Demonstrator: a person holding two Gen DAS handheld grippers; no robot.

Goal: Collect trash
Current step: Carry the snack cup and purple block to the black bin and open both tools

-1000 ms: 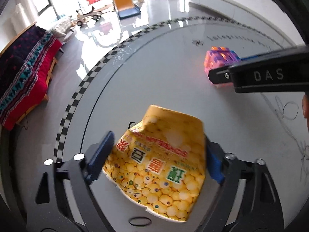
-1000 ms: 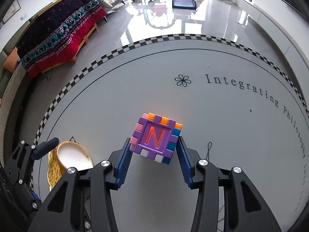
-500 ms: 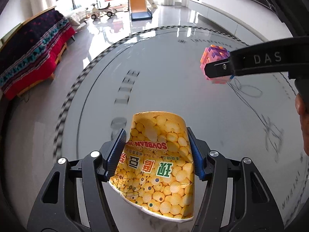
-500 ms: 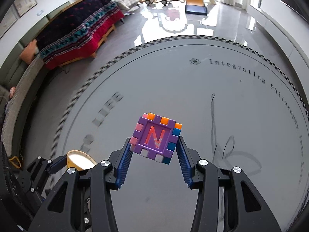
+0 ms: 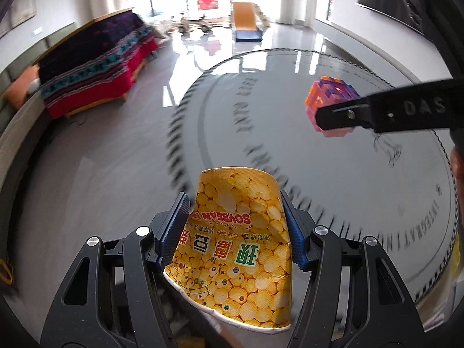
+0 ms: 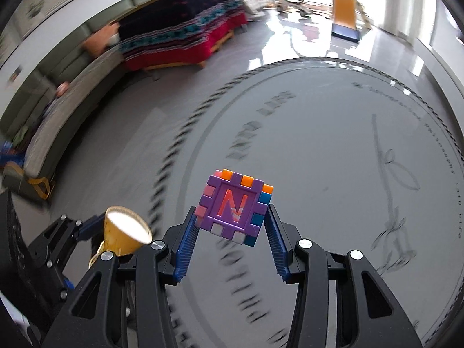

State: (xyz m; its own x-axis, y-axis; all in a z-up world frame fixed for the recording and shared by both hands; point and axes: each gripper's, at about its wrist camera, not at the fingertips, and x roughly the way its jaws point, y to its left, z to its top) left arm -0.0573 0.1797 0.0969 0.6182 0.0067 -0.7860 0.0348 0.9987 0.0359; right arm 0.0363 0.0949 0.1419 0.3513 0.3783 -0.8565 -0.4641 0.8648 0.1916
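My left gripper (image 5: 233, 226) is shut on a crushed yellow soybean paper cup (image 5: 235, 249), held in the air above the round grey table (image 5: 333, 179). The cup also shows at lower left in the right wrist view (image 6: 124, 230), its white inside facing the camera. My right gripper (image 6: 232, 226) is shut on a purple foam cube with a red N (image 6: 236, 207), lifted over the table. The cube also shows in the left wrist view (image 5: 324, 98), at the right, gripped by the black right finger.
The table has a chequered rim and printed lettering (image 6: 290, 174). A red and dark patterned sofa (image 6: 185, 37) stands on the floor at the left. A yellow toy slide (image 5: 245, 18) stands far back. Something pale lies below the cup (image 5: 179, 319), blurred.
Both grippers have swung left and back with their loads; the table has slid to the right in both views. The cup and the cube stay gripped.
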